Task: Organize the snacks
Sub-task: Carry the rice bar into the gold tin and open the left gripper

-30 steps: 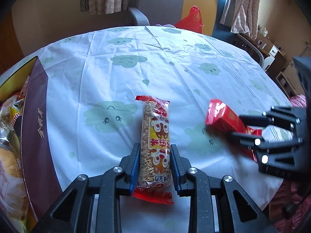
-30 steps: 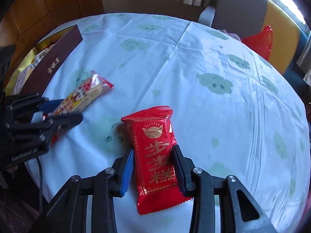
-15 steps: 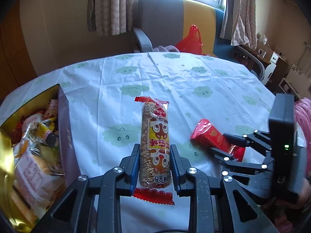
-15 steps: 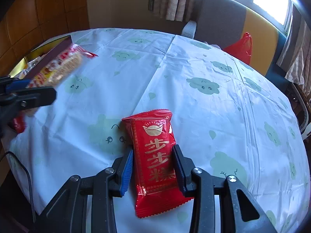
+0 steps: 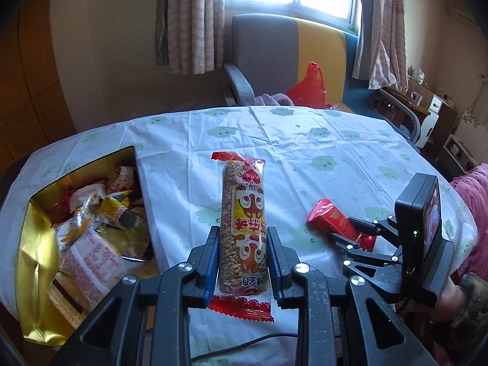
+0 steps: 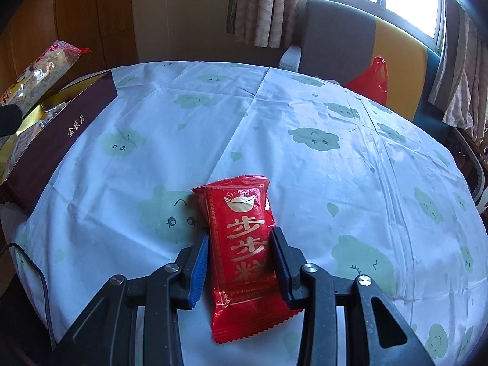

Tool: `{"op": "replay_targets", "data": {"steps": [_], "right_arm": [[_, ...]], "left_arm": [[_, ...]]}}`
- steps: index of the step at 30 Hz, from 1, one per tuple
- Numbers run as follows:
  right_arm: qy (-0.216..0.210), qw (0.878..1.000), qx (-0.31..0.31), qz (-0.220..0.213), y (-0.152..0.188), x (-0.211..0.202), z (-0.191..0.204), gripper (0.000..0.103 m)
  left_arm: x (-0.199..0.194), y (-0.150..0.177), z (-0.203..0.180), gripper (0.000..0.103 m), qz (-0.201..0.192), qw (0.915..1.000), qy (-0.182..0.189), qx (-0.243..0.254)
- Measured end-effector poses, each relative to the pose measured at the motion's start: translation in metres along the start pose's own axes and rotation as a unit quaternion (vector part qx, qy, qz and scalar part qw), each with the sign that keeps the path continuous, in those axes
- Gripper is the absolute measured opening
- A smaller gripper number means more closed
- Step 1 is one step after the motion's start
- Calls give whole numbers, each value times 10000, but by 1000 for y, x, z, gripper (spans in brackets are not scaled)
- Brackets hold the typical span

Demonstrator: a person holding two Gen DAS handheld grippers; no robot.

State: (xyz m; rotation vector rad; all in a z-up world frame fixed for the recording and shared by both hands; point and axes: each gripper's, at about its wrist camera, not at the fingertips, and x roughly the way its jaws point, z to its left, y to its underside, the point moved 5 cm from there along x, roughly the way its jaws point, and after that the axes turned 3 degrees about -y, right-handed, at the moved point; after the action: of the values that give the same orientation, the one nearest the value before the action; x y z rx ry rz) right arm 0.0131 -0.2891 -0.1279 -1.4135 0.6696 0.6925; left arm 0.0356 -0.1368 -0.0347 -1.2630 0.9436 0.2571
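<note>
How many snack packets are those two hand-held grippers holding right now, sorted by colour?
Clear puffed-rice roll packet, in the left hand-held gripper: 1
Red snack packet, in the right hand-held gripper: 1
Total held: 2

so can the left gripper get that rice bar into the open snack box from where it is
Probably yes. The left gripper holds the rice bar clear above the table, and the box sits open-topped just to its left, nothing between them. The box is already fairly full.
</note>
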Motion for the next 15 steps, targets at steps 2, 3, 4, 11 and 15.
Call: {"op": "replay_targets", "data": {"steps": [2,3,4,11,15], "right_arm": [[24,10000,-14,-46,1,0,1,40],[38,10000,-25,-76,1,-1,1,40],[43,9999,-24,-101,2,-1,2,40],[60,9998,20,-191,2,-1,2,40],[63,9998,31,-204,2,-1,2,40]], "left_arm": [[-4,1,7,29,-17,10000,-71,-54],[-5,1,9,29,-19,9999,-91,-78],[-6,2,13,29,-15,9999,-119,-120],[-10,8,36,29,2,9990,-288,-344],[-14,12,51,29,-2,9981,-383,-480]]}}
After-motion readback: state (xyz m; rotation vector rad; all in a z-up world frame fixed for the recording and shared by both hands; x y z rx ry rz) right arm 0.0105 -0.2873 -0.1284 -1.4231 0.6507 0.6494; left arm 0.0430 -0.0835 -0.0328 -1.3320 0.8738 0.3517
